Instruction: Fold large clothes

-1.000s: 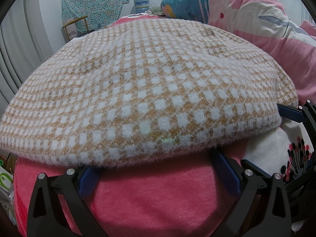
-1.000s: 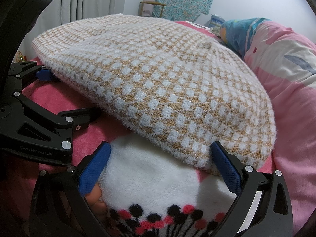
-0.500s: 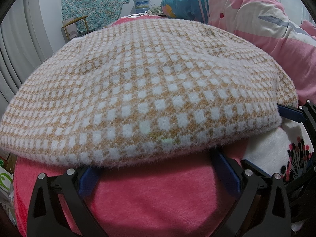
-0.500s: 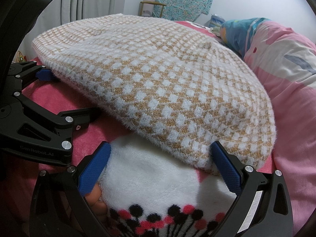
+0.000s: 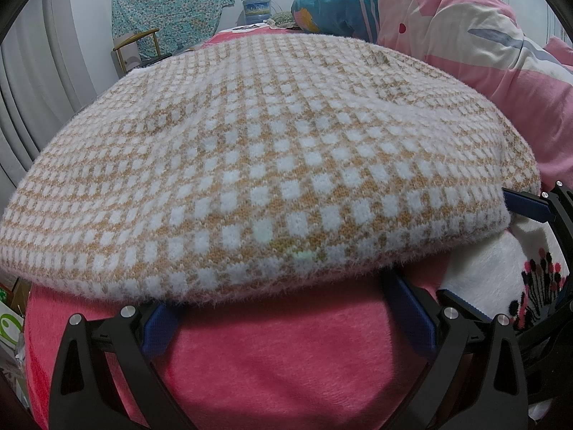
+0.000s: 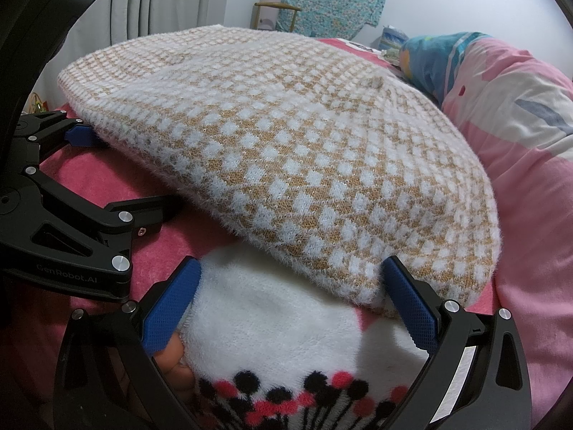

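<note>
Sweater (image 5: 258,165), fuzzy and checked in tan and white, lies folded on the pink blanket (image 5: 286,358) of the bed, filling my left wrist view. My left gripper (image 5: 286,313) sits at the sweater's near edge with its blue fingers (image 5: 408,308) spread wide, tips tucked under the fluffy hem; they hold nothing. To the right of the sweater my right gripper (image 5: 530,208) shows one blue finger under the same hem, over a white fluffy cloth (image 5: 501,268) with black and red dots. Behind the sweater lie a pink quilt (image 5: 465,43) and a teal floral cloth (image 5: 168,10) hanging on the wall.

From my right wrist view, the sweater (image 6: 286,143) mounds above the white fluffy cloth (image 6: 286,322). My right gripper (image 6: 290,295) has its fingers (image 6: 412,297) wide apart, one against the sweater's near corner, clamping nothing. Left of the sweater, my left gripper (image 6: 118,179) reaches under its edge.
</note>
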